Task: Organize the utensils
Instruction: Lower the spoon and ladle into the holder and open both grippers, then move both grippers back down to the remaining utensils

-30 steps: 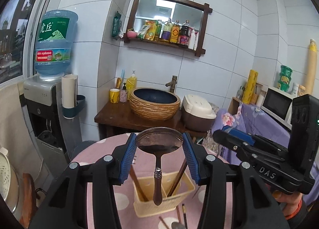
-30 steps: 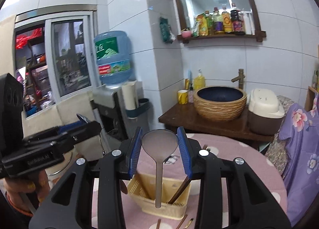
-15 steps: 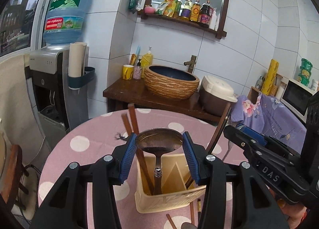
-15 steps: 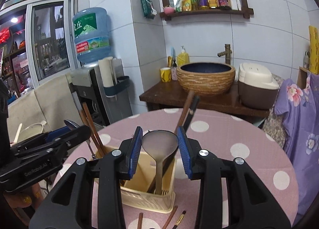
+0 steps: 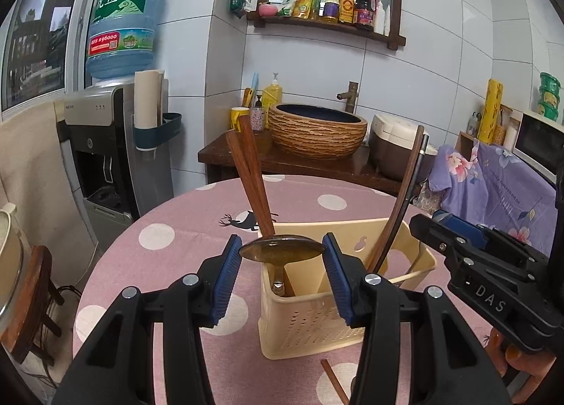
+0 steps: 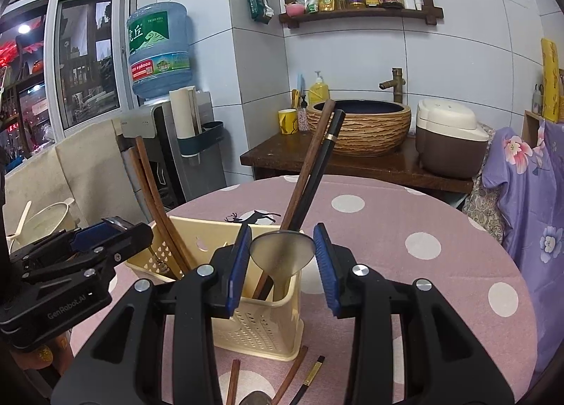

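A cream plastic utensil caddy (image 5: 310,320) stands on the pink polka-dot table (image 5: 183,228); it also shows in the right wrist view (image 6: 257,331). My left gripper (image 5: 281,257) is shut on a bronze spoon (image 5: 282,250), bowl up, with its handle down inside the caddy's left compartment beside two wooden chopsticks (image 5: 250,172). My right gripper (image 6: 282,253) is shut on a silver spoon (image 6: 282,251), with its handle down in the right compartment beside a brown and a black chopstick (image 6: 310,172).
Loose chopsticks (image 6: 292,373) and a spoon bowl (image 6: 255,398) lie on the table in front of the caddy. Beyond the table stand a water dispenser (image 5: 105,144), a wooden counter with a woven basin (image 5: 317,130) and a rice cooker (image 6: 447,137).
Both grippers have come down with their spoons, so the handles now sit deep inside the caddy. The caddy looks closer and larger.
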